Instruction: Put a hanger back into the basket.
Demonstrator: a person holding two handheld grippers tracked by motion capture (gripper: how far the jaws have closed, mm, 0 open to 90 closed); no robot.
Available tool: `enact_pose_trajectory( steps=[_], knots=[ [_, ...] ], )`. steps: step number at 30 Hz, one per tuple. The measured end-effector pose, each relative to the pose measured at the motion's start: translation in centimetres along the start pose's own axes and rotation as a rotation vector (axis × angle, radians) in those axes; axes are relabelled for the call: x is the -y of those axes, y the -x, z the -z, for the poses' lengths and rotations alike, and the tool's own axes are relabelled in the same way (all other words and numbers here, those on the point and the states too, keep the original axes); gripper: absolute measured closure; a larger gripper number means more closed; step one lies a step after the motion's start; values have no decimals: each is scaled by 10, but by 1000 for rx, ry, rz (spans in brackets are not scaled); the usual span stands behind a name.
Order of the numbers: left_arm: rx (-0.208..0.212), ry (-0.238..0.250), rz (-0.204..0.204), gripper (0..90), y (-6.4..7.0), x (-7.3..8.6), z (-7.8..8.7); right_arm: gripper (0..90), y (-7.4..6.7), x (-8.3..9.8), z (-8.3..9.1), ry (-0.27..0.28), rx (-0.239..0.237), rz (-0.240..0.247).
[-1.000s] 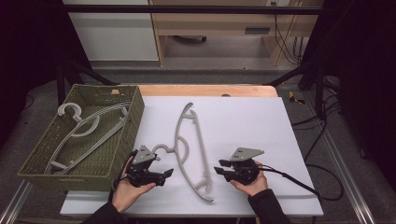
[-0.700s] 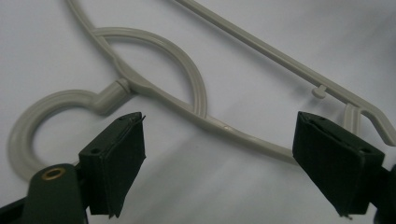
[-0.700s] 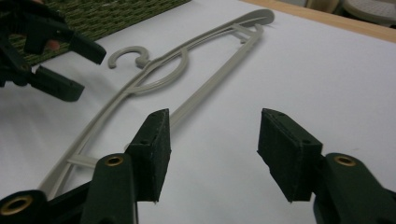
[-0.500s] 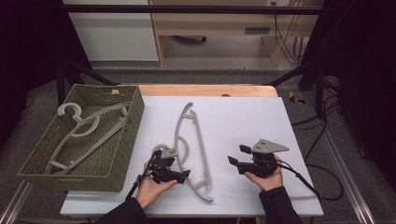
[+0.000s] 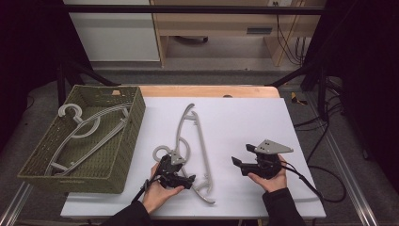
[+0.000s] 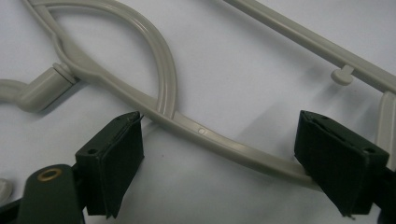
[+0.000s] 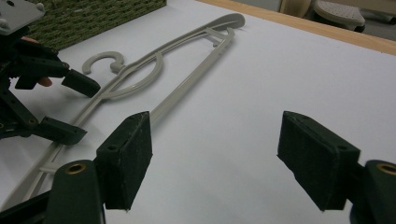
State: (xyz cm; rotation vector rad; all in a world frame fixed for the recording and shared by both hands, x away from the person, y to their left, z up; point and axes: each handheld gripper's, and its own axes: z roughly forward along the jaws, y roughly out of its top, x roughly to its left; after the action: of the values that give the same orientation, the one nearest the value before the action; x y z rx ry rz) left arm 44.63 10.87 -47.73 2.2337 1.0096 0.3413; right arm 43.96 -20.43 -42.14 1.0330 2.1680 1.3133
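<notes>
A grey plastic hanger [image 5: 203, 143] lies flat on the white table [image 5: 244, 117], hook toward the basket. My left gripper [image 5: 187, 179] is low over its near half. In the left gripper view the gripper [image 6: 219, 116] is open, its two jaws set on either side of the hanger's arm [image 6: 201, 131], which runs slantwise between them. My right gripper [image 5: 241, 157] hovers to the right of the hanger, apart from it. Its jaws have just been opening, and the gripper [image 7: 215, 119] is open with only bare table between them. The hanger [image 7: 191, 72] and the left gripper [image 7: 74, 107] show beyond.
A green woven basket [image 5: 70, 181] sits at the table's left edge with grey hangers [image 5: 89, 129] lying in it. A cable [image 5: 320, 188] trails from the right gripper over the right edge. A wooden strip [image 5: 207, 91] borders the table's far side.
My left hand has moved right and down from beside the hook onto the hanger's arm. My right hand has drawn away to the right of the hanger, rising slightly, and its jaws have widened.
</notes>
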Motion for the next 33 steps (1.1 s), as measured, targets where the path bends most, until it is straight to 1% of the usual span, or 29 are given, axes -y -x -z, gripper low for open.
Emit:
enact_pose_trajectory(
  steps=[4,6,8,9,10,11,15,16,17,21,23,26,27,28,29,30,33],
  knots=[
    [-5,-30,-9,183,-1,-1,3,238,0,0,0,-6,0,-3],
    [2,-37,-8,195,-2,0,5,230,0,0,0,-7,2,-1],
    [7,-48,-19,210,-6,2,8,223,0,0,1,-14,2,-5],
    [7,-51,-14,227,-7,3,10,220,0,0,1,-13,2,-2],
    [11,-61,-20,241,-9,4,12,218,0,0,1,-13,1,-1],
    [11,-58,-23,256,-12,6,14,215,0,0,1,-16,1,-4],
    [29,-73,-17,325,-22,14,24,212,-1,1,0,-21,0,-7],
    [31,-86,-22,347,-25,15,27,212,0,1,0,-23,-1,-3],
    [29,-84,-13,378,-27,16,29,212,0,1,0,-23,-2,-2],
    [52,-120,-3,472,-37,19,37,212,-1,1,1,-23,-2,-8],
    [53,-129,0,511,-41,20,40,212,-1,1,1,-22,1,-13],
    [59,-131,21,567,-48,23,43,212,-1,1,1,-24,1,-12],
    [67,-129,34,585,-50,24,44,212,0,1,1,-23,0,-10],
    [74,-140,35,602,-53,25,46,212,0,1,1,-26,-1,-7],
    [76,-133,57,615,-55,26,47,213,0,1,1,-26,0,-7],
    [80,-142,56,630,-57,26,48,213,0,1,0,-26,0,-5],
    [85,-141,77,661,-60,28,50,213,0,1,0,-32,-2,-5]
  ],
)
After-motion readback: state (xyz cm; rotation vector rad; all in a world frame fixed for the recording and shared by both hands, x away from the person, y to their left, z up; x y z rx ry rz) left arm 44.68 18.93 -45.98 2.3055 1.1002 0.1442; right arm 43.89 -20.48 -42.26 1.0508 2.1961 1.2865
